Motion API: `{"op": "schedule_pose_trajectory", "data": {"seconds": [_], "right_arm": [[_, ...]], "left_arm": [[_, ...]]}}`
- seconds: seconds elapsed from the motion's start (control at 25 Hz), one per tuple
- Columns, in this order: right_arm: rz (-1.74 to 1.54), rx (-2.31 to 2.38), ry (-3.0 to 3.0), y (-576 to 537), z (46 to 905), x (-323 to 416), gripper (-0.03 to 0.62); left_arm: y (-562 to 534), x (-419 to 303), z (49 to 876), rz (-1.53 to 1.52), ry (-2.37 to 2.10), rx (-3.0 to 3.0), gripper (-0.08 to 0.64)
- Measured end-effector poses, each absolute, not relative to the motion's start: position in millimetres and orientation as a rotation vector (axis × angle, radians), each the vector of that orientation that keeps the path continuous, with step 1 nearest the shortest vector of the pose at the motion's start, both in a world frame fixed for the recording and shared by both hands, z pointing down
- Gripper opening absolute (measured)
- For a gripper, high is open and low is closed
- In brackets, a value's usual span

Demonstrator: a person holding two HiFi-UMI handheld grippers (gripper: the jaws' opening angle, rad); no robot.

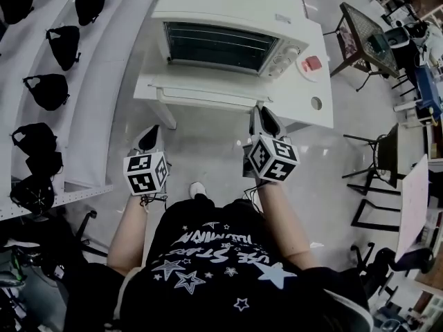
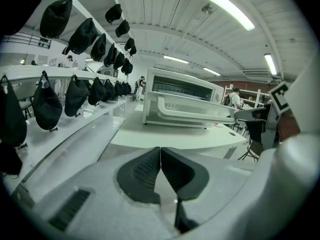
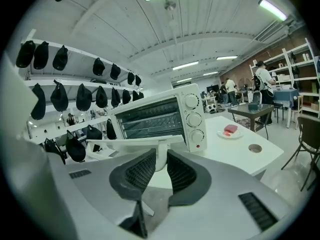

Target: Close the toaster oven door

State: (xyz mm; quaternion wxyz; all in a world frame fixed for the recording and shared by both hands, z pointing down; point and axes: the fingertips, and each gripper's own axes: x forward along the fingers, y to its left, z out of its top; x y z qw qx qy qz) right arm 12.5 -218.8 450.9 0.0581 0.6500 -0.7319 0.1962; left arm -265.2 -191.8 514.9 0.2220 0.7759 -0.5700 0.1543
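Clamping door handle (image 3: pixel 160 160) at one o'clock with right gripper (image 1: pixel 263 114), toaster oven door (image 1: pixel 201 90) down flat; left gripper (image 2: pixel 160 156) at eleven, pinched together, empty.

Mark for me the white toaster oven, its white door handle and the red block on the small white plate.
white toaster oven (image 1: pixel 228 5), head view, flat top panel.
white door handle (image 3: pixel 125 142), right gripper view, left stretch of the bar.
red block (image 3: pixel 230 129), right gripper view, its top face.
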Motion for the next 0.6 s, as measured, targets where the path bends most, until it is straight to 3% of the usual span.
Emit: {"op": "schedule_pose_trajectory", "data": {"seconds": [0.6], "right_arm": [[0.47,2.013,-2.26,-267,393,25,0.075]], "left_arm": [[-223,-244,485,0.388,-1.569,2.205,0.021]]}}
